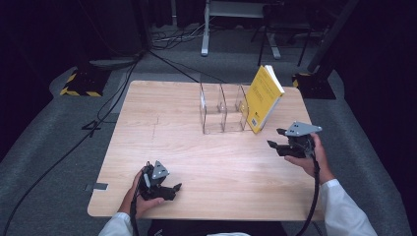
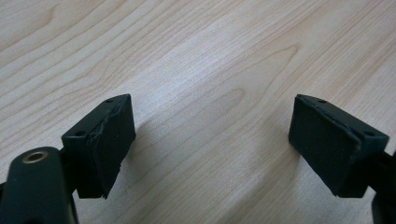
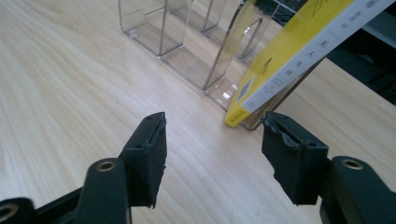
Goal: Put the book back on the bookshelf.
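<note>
Right claw (image 3: 212, 158) jaws apart, empty; yellow book (image 3: 299, 51) leaning on clear rack (image 3: 187, 42) just ahead. Left claw (image 2: 210, 144) wide open, empty, over bare table (image 2: 196, 56).

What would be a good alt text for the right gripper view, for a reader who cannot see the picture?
A yellow book leans tilted against the end of a clear plastic file rack on a wooden table. In front of it, the right gripper stands with its two black jaws open and nothing between them.
</note>
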The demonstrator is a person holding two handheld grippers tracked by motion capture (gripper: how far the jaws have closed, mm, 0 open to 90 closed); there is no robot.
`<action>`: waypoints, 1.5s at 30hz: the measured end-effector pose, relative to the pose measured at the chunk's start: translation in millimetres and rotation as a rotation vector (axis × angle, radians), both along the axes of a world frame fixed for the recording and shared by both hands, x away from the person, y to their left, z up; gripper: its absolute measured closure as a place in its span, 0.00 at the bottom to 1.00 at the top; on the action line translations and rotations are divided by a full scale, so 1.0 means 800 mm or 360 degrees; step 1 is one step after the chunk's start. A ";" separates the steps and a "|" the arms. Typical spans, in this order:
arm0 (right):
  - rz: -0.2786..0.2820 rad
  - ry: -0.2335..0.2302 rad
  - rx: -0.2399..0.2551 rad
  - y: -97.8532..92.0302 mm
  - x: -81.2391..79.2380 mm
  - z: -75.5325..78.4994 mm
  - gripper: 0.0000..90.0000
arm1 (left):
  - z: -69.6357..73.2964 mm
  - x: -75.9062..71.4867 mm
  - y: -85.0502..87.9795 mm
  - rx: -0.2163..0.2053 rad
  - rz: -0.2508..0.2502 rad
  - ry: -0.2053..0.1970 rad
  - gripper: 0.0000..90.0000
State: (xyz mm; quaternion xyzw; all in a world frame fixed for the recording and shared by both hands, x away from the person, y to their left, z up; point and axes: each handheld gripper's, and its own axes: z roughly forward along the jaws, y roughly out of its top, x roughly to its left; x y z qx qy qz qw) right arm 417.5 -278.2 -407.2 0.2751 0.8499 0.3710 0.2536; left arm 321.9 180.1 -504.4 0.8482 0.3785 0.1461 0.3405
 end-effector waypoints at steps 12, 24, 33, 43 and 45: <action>0.0041 -0.0004 -0.0089 -0.010 -0.033 -0.026 0.37 | 0.000 0.000 0.000 0.0000 0.0000 0.0000 0.17; 0.0035 -0.0018 -0.0143 -0.031 -0.064 -0.054 0.32 | 0.000 0.000 0.000 0.0000 0.0001 0.0000 0.17; -0.0022 0.0019 -0.0131 -0.059 -0.082 -0.074 0.30 | 0.000 0.000 0.000 0.0000 0.0001 0.0000 0.17; -0.0160 0.0142 -0.0028 -0.108 -0.099 -0.105 0.29 | 0.000 0.000 0.000 0.0000 0.0000 0.0000 0.17; -0.0199 0.0157 0.0005 -0.116 -0.102 -0.108 0.28 | 0.000 0.000 0.000 0.0000 0.0000 0.0001 0.17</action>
